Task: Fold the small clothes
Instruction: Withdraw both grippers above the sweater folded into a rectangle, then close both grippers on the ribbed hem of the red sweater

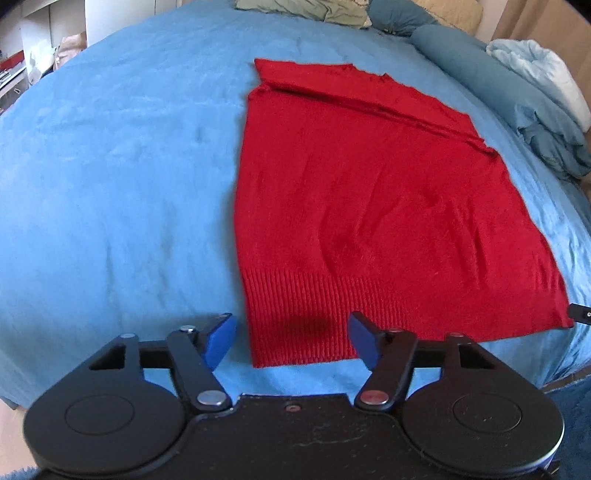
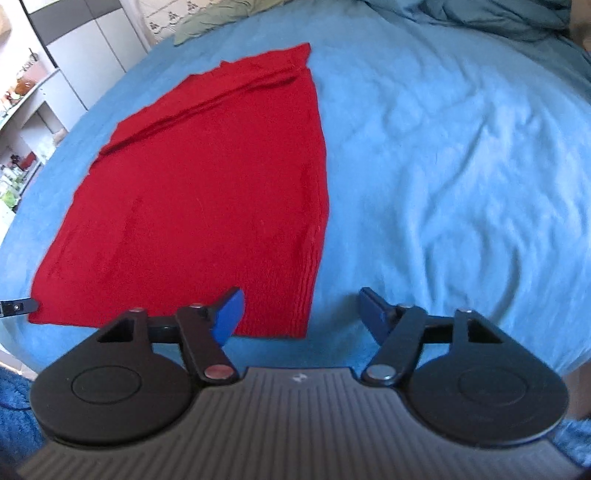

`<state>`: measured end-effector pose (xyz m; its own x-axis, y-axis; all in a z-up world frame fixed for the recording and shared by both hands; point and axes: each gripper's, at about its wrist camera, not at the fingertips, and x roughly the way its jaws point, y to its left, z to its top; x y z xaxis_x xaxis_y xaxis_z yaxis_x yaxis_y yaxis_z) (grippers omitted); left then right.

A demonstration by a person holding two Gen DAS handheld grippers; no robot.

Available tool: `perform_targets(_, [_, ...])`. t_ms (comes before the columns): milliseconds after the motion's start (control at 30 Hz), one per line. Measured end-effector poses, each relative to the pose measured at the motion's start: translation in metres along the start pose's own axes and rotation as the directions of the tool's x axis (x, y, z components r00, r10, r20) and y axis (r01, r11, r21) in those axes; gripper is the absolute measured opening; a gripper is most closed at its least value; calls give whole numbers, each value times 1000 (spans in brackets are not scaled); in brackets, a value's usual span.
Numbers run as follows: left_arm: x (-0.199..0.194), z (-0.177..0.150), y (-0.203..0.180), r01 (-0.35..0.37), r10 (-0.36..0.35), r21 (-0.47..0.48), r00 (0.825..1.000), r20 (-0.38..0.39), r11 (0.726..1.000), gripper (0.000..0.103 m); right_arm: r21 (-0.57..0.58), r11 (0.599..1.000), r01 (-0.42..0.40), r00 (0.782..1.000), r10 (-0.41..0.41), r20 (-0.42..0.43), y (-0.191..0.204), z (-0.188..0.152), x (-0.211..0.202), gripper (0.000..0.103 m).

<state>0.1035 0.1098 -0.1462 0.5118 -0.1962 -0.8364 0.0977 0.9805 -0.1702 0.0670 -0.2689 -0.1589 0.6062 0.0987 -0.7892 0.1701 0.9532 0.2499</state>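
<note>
A red knit garment (image 1: 369, 206) lies flat on the blue bed cover (image 1: 110, 184), with its ribbed hem nearest me and a folded band along its far edge. My left gripper (image 1: 291, 336) is open and empty, hovering at the hem's near left corner. In the right wrist view the garment (image 2: 207, 192) lies left of centre on the cover (image 2: 443, 166). My right gripper (image 2: 301, 314) is open and empty at the hem's near right corner. Each gripper's tip shows at the edge of the other's view.
Rumpled blue and white bedding (image 1: 535, 85) and pillows (image 1: 306, 9) lie at the far side of the bed. Shelves and white cabinets (image 2: 44, 92) stand beyond the bed's left side. A blue rug (image 2: 14, 413) lies below the bed's near edge.
</note>
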Motion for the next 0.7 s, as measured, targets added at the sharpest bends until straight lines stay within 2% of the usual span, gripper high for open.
perform_targets(200, [7, -6, -5, -36, 35, 37, 999, 7, 999, 64, -20, 999, 39, 999, -39, 1, 8, -3, 9, 71])
perform_targets(367, [9, -9, -7, -51, 51, 52, 999, 10, 997, 60, -46, 998, 33, 999, -33, 9, 15, -6, 10, 54])
perform_targets(500, [9, -11, -7, -63, 62, 59, 998, 15, 996, 55, -67, 997, 34, 999, -34, 3, 20, -7, 14, 52])
perform_targets(600, [9, -11, -7, -72, 72, 63, 997, 15, 995, 46, -80, 996, 32, 999, -32, 1, 22, -8, 15, 39])
perform_targets(700, [8, -11, -7, -74, 73, 64, 997, 12, 995, 26, -105, 994, 32, 999, -32, 2, 27, -8, 14, 31])
